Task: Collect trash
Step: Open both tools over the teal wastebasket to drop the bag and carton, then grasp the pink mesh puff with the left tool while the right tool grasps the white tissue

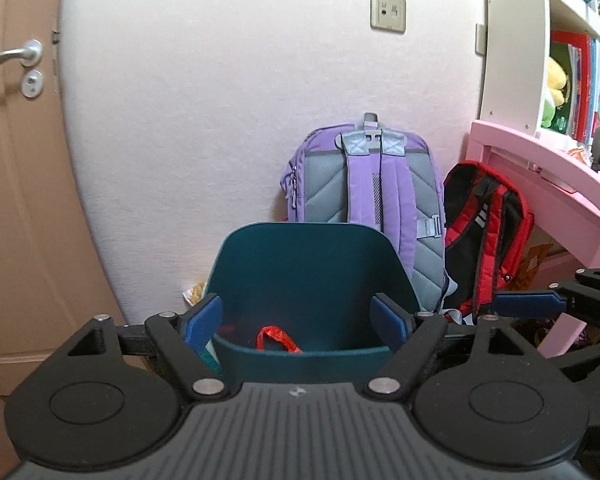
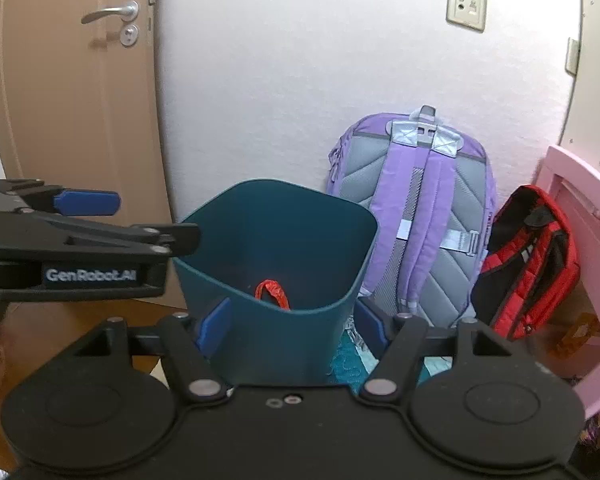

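Note:
A dark teal bin [image 1: 308, 264] stands on the floor against the wall, with a red crumpled wrapper [image 1: 278, 338] lying inside it. My left gripper [image 1: 296, 320] hovers above the bin's near rim, jaws wide and nothing between the blue pads. In the right wrist view the same bin [image 2: 276, 232] and red wrapper [image 2: 272, 292] show from the right side. My right gripper [image 2: 292, 326] is open and empty beside the left one, over the bin's near right corner. A pale crumpled wrapper [image 1: 196, 292] lies on the floor left of the bin.
A purple backpack [image 1: 364, 192] and a red-black backpack [image 1: 488, 236] lean on the wall behind the bin. A pink desk [image 1: 540, 168] with shelves stands to the right, and a brown door [image 1: 20, 200] to the left. A teal rug [image 2: 348, 364] lies under the bin.

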